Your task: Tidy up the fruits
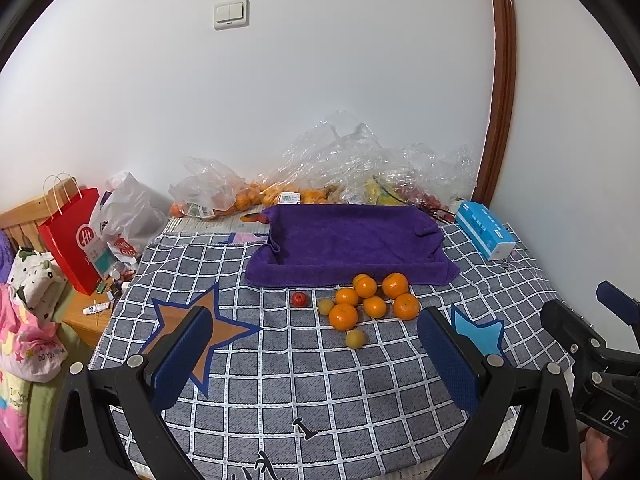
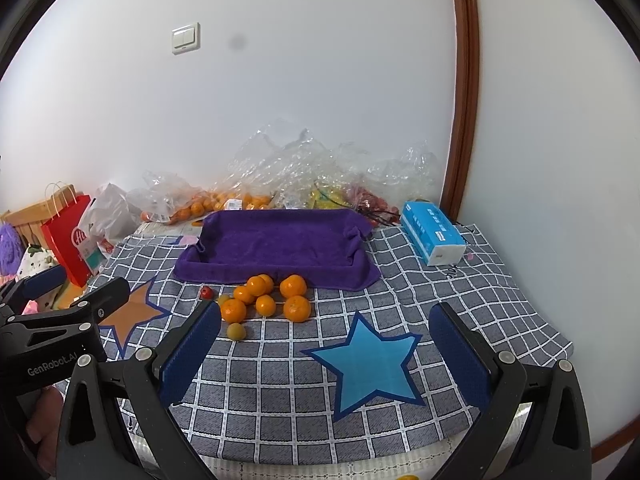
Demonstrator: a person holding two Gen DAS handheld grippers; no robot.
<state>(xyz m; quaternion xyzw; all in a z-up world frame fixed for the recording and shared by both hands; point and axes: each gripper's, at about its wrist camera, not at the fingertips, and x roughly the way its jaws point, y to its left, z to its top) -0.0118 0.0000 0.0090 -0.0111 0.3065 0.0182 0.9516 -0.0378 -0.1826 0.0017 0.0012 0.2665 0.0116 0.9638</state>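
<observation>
Left wrist view: the left claw (image 1: 316, 344) hangs wide and holds nothing, above the checked cloth (image 1: 280, 380) that covers the bench. Ahead of it, a cluster of oranges (image 1: 372, 298) lies on the cloth, just in front of the purple towel tray (image 1: 344, 244). A small red fruit (image 1: 299, 299) sits left of the cluster, and two yellowish fruits (image 1: 355, 338) lie at its near side. Bags of fruit (image 1: 280, 192) are heaped along the wall behind the tray, with a tissue pack (image 1: 484, 234) to the right. In the right wrist view, the right claw (image 2: 326, 334) is likewise wide and holds nothing, over a blue star (image 2: 372, 364) on the cloth.
</observation>
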